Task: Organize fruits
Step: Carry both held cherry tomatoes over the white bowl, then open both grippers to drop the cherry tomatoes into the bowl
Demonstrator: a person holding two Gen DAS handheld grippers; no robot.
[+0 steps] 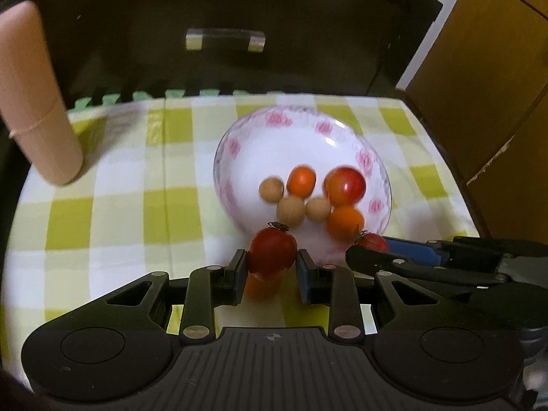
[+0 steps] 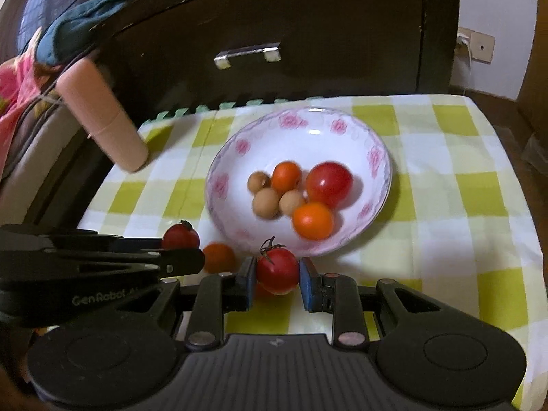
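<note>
A white bowl with pink flowers [image 1: 239, 144] [image 2: 236, 150] sits on the checked cloth. It holds a red tomato [image 1: 345, 185] [image 2: 328, 183], two orange fruits [image 1: 301, 179] [image 2: 312, 221] and three small brown fruits [image 1: 290, 209] [image 2: 265, 202]. My left gripper [image 1: 272, 265] is shut on a small red tomato [image 1: 272, 253] [image 2: 180, 236] just before the bowl's near rim. My right gripper [image 2: 277, 275] is shut on another red tomato with a stem [image 2: 278, 270] [image 1: 371, 241]. An orange fruit [image 2: 219, 257] lies on the cloth between the two grippers.
A pink cylindrical bottle [image 1: 37, 102] [image 2: 102, 116] stands at the table's far left. A dark cabinet with a metal handle [image 1: 226, 39] [image 2: 248, 55] stands behind the table. A wooden panel [image 1: 486, 68] is at the right. The yellow-checked cloth [image 2: 445, 188] covers the table.
</note>
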